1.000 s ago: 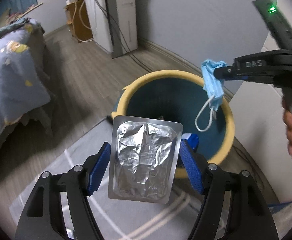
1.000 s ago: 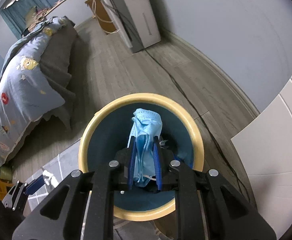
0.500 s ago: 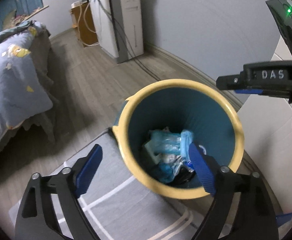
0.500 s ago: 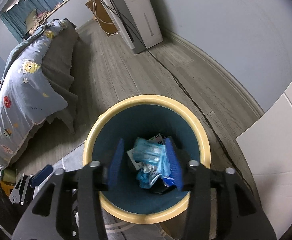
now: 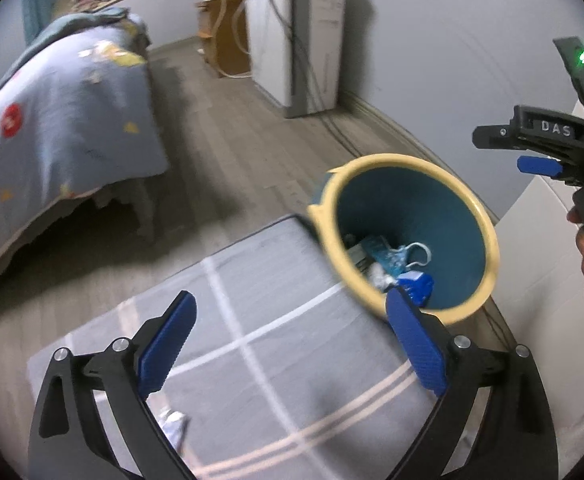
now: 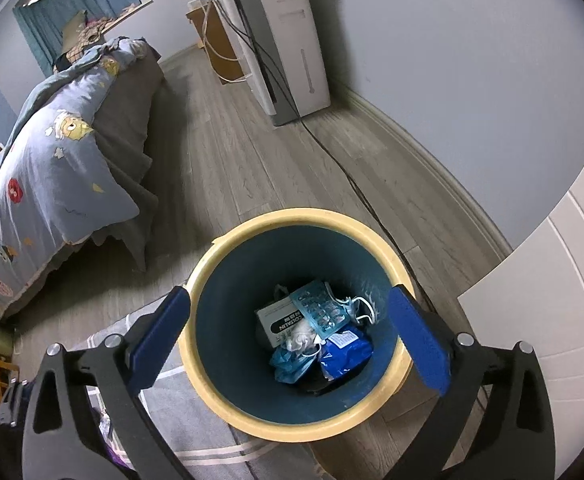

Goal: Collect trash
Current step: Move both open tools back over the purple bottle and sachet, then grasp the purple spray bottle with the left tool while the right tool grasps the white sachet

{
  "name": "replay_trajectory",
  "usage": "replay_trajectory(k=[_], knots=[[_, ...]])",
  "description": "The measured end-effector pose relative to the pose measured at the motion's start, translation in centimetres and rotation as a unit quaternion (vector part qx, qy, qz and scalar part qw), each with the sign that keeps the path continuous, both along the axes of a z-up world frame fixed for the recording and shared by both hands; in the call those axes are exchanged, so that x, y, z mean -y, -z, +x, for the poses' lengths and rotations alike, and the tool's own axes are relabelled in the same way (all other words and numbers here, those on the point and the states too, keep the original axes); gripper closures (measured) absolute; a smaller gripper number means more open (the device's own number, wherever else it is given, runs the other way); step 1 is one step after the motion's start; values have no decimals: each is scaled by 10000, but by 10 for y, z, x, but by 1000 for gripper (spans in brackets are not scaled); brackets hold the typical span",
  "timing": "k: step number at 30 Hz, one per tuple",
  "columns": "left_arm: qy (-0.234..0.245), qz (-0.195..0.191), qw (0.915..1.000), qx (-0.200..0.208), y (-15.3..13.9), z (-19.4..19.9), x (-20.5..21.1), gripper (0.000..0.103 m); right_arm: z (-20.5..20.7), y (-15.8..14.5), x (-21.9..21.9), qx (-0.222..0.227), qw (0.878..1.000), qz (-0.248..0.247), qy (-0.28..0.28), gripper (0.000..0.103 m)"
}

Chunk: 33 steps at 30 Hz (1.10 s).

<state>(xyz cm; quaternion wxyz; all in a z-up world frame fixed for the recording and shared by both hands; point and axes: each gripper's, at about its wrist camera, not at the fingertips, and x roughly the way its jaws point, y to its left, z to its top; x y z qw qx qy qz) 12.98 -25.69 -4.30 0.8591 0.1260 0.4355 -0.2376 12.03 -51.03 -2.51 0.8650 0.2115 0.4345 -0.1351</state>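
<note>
Left tongs opening wide, nothing between the pads, over grey rug with pale stripes. Right tongs opening wide, empty, above round yellow-rimmed teal bin. In the bin: light blue face mask, teal blister pack, blue packet, white box.

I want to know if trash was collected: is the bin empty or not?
Not empty. The bin holds a face mask, a blister pack and other trash.
</note>
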Motion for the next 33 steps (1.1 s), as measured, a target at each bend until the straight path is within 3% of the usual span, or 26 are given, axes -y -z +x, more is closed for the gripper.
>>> replay_trajectory(k=[6, 15, 22, 29, 31, 33], knots=[[-626, 176, 9978, 162, -7, -27, -75, 7, 5, -7, -35, 21, 9994, -16, -341, 6], [-1584, 232, 9861, -440, 43, -58, -153, 7, 11, -8, -109, -32, 9940, 75, -1092, 6], [-1900, 251, 9749, -1131, 93, -68, -175, 7, 16, 2, -151, -272, 9887, 0, -1476, 6], [-1767, 77, 9735, -1449, 111, -69, -170, 10, 27, 14, -179, -479, 9838, -254, -1707, 6], [-1693, 20, 9740, -1502, 113, -69, -168, 24, 31, 17, -184, -527, 9825, -303, -1761, 6], [-1641, 34, 9730, -1623, 117, -70, -167, 33, 33, 20, -190, -567, 9814, -332, -1804, 6]])
